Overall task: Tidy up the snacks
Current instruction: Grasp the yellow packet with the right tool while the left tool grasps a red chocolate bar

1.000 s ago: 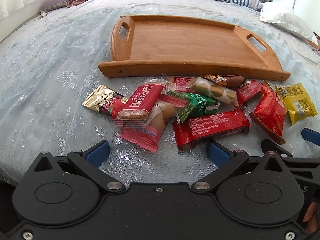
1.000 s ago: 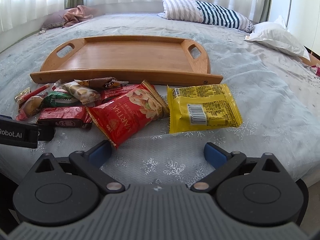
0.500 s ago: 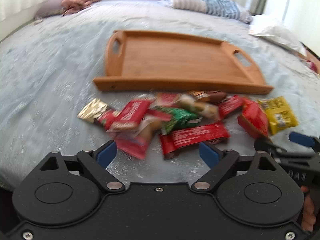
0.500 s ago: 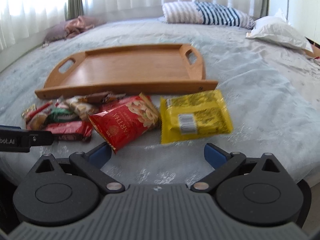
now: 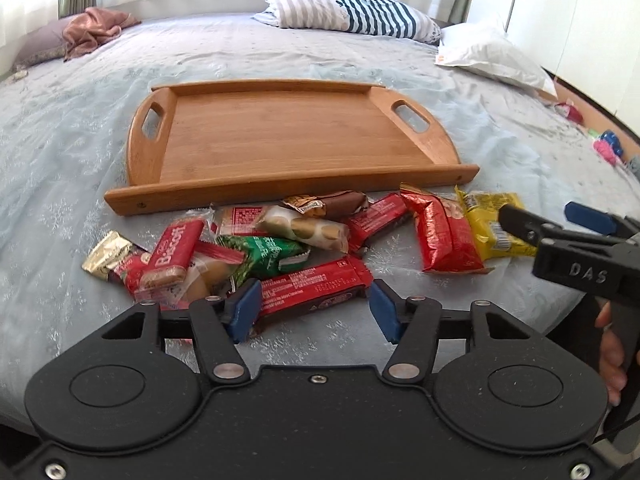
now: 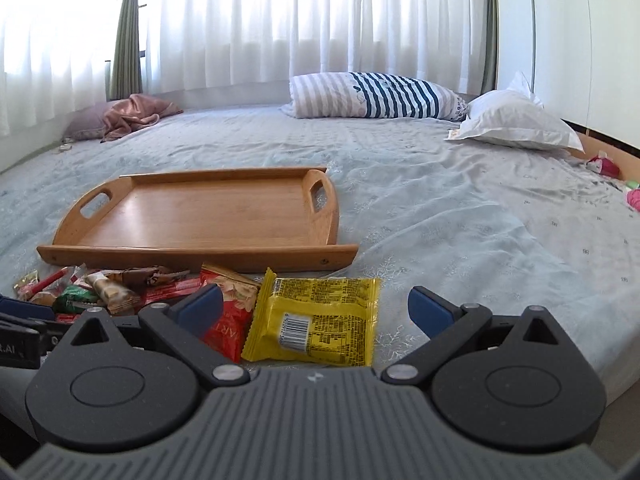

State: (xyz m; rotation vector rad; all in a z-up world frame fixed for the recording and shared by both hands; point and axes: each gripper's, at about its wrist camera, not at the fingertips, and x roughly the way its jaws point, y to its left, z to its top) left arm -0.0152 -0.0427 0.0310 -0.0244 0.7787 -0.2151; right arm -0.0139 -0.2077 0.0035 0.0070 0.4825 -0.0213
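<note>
Snacks (image 5: 280, 240) all lying loose on the bedspread (image 5: 60, 140), heaped just in front of the wooden tray's (image 5: 280, 184) near rail. Tray bare, so nothing sorted yet. Biggest change from a second ago: left gripper (image 5: 314, 306) gone from wide open to roughly half and closing right now, blue pads either side of the long red bar (image 5: 316, 286) but not pressing on it as far as can be seen. Both views lifted and pulled back a bit too. Right gripper (image 6: 314, 310) spread wide, holding nothing, hovering over the yellow packet (image 6: 316, 320) with the red nut bag (image 6: 228, 320) just beside it. Looks like a first pick coming up, probably the red bar. Could skid on that soft cover though.
</note>
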